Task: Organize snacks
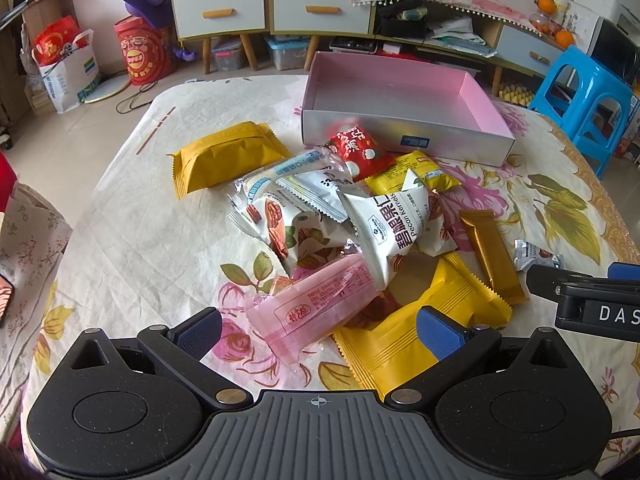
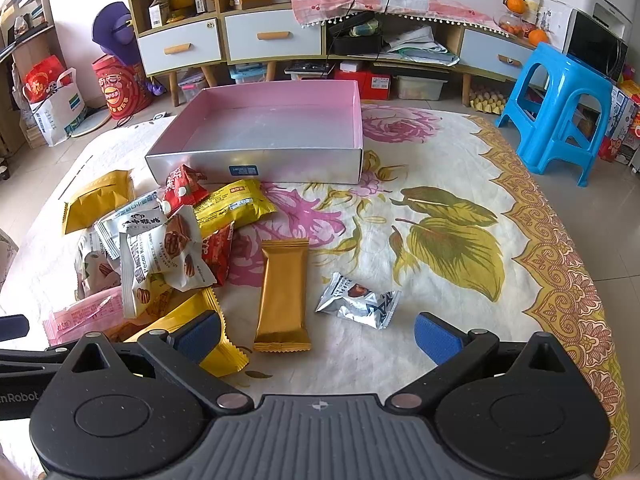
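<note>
Your left gripper (image 1: 318, 330) hangs spread wide over the pink packet (image 1: 316, 304); your right gripper (image 2: 318, 338), equally wide and empty, frames the gold bar (image 2: 283, 294). Past them, the snack pile (image 1: 320, 216) sits just before the pink-lined box (image 2: 256, 162).

A blue plastic stool (image 2: 556, 108) stands beside white-drawered wooden cabinets (image 2: 224, 36).

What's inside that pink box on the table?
Nothing that shows: the pink box has only bare floor in the right wrist view, and every snack lies outside it. Its near wall hides a strip of floor just behind it.
</note>
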